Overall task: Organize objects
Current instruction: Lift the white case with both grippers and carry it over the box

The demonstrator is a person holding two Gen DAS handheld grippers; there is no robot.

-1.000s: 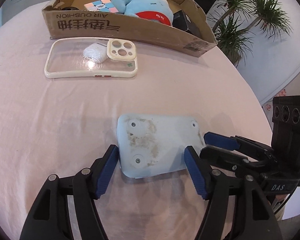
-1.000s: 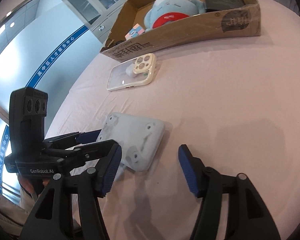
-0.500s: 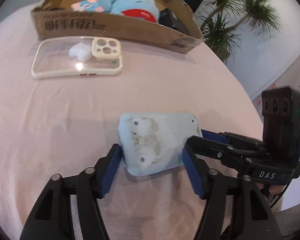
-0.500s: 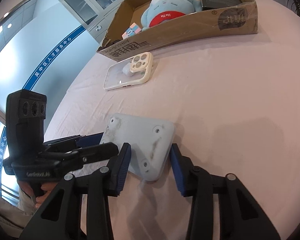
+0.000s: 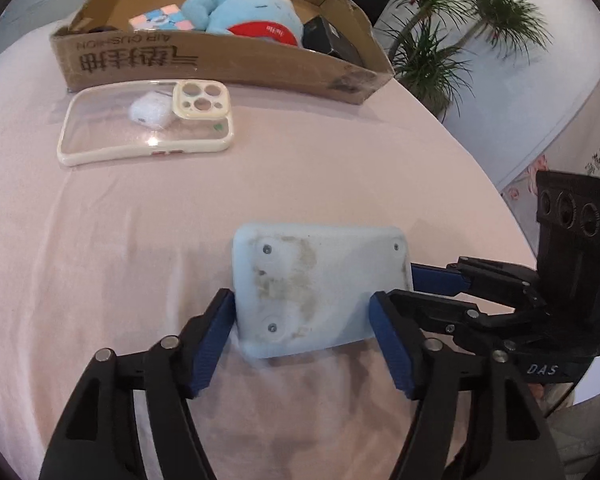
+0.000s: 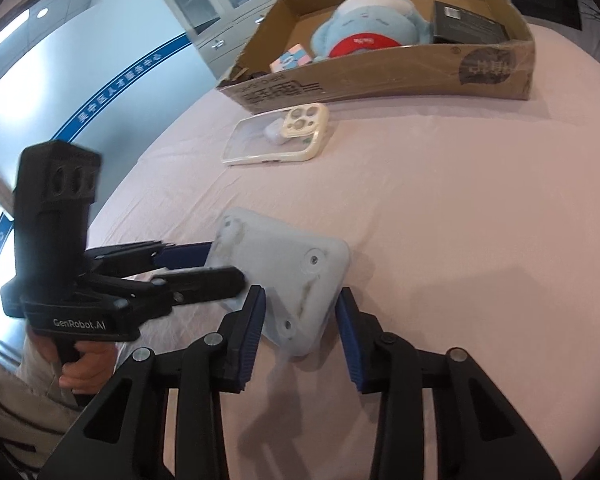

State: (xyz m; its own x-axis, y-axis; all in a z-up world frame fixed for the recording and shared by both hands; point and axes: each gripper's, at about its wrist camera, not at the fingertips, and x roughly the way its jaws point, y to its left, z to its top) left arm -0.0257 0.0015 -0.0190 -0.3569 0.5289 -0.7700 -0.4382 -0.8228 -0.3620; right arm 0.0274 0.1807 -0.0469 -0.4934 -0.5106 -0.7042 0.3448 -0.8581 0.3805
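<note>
My wrist cams sit low, close over the bench (image 5: 100, 260), crossing views; both share the pale plate (image 5: 320, 292) (image 6: 284, 276) and cardboard box (image 5: 220, 60) (image 6: 380, 80).
</note>
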